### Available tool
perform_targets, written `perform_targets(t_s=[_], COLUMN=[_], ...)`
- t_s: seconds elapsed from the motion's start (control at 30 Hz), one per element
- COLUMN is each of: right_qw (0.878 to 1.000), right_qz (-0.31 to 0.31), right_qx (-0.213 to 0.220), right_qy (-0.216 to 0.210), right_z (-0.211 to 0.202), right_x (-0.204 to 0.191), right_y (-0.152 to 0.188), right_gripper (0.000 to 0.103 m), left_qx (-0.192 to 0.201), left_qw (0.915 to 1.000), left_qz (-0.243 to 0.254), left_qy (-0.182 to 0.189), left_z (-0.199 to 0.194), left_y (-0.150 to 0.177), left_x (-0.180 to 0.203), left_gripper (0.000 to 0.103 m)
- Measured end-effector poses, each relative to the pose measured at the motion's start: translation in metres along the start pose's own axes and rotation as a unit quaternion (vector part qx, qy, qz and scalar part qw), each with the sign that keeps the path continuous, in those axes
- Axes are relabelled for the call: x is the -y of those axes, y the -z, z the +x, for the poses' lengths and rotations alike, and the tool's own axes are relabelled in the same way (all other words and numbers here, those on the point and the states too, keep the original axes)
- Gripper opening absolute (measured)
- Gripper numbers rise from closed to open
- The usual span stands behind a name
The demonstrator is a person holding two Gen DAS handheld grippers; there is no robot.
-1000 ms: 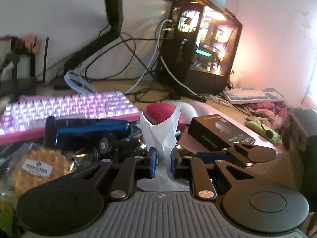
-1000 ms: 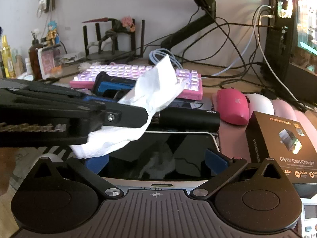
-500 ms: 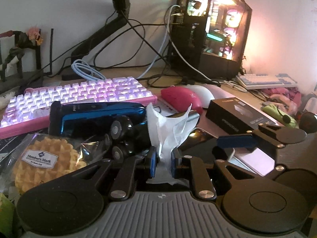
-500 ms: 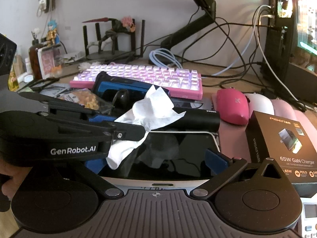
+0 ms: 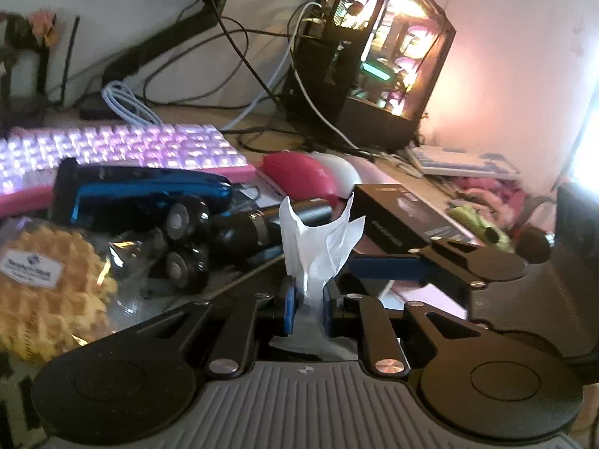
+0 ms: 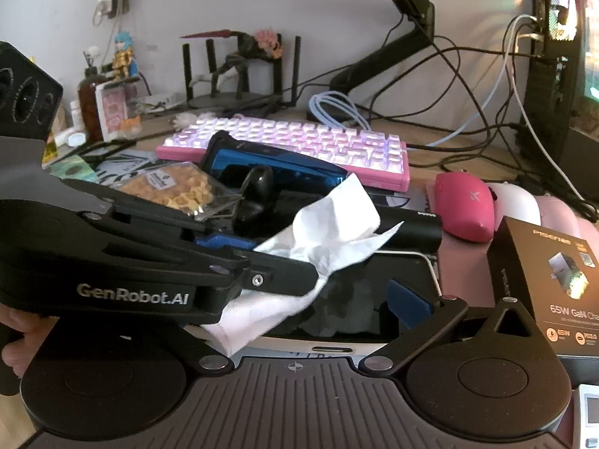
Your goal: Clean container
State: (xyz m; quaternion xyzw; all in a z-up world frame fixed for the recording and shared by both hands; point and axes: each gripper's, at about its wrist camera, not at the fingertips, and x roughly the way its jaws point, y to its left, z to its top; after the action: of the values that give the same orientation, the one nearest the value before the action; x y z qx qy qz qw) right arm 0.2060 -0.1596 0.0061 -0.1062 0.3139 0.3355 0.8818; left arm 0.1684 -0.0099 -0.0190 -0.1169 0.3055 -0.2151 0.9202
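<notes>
While a soft, light tissue (image 5: pixel 318 247) is pinched by its lower end in the left gripper (image 5: pixel 307 307), the right gripper (image 6: pixel 322 299) is held spread wide around a glossy tablet (image 6: pixel 359 299).

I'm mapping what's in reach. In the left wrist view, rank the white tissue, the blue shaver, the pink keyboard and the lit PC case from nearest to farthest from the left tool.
1. white tissue, pinched in the left tool
2. blue shaver, left, just ahead
3. pink keyboard, left, behind the shaver
4. lit PC case, far back, right of centre
</notes>
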Motion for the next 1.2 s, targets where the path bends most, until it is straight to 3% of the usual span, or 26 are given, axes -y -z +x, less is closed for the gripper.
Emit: perform_targets(t_s=[0.23, 0.37, 0.67, 0.87, 0.97, 1.2], right_qw=[1.000, 1.000, 1.000, 1.000, 1.000, 1.000], right_qz=[-0.002, -0.001, 0.000, 0.000, 0.001, 0.002], right_qx=[0.000, 0.000, 0.000, 0.000, 0.000, 0.000], right_qy=[-0.001, -0.001, 0.000, 0.000, 0.001, 0.002], right_z=[0.000, -0.001, -0.001, -0.001, -0.001, -0.001], right_x=[0.000, 0.000, -0.001, -0.001, -0.002, -0.002], right_y=[0.000, 0.000, 0.001, 0.001, 0.001, 0.002], right_gripper=[0.103, 0.103, 0.103, 0.103, 0.103, 0.103], left_qx=[0.001, 0.018, 0.023, 0.022, 0.019, 0.015], left_qw=[0.9999, 0.9972, 0.9914, 0.9907, 0.9947, 0.9985], left_qz=[0.005, 0.032, 0.038, 0.048, 0.053, 0.028], left_qy=[0.009, -0.065, -0.123, -0.126, -0.087, -0.045], left_z=[0.002, 0.000, -0.001, -0.003, -0.004, -0.004], left_y=[0.001, 0.001, -0.001, 0.000, 0.002, 0.003], left_x=[-0.002, 0.004, 0.006, 0.007, 0.010, 0.004], left_gripper=[0.018, 0.018, 0.019, 0.019, 0.017, 0.017])
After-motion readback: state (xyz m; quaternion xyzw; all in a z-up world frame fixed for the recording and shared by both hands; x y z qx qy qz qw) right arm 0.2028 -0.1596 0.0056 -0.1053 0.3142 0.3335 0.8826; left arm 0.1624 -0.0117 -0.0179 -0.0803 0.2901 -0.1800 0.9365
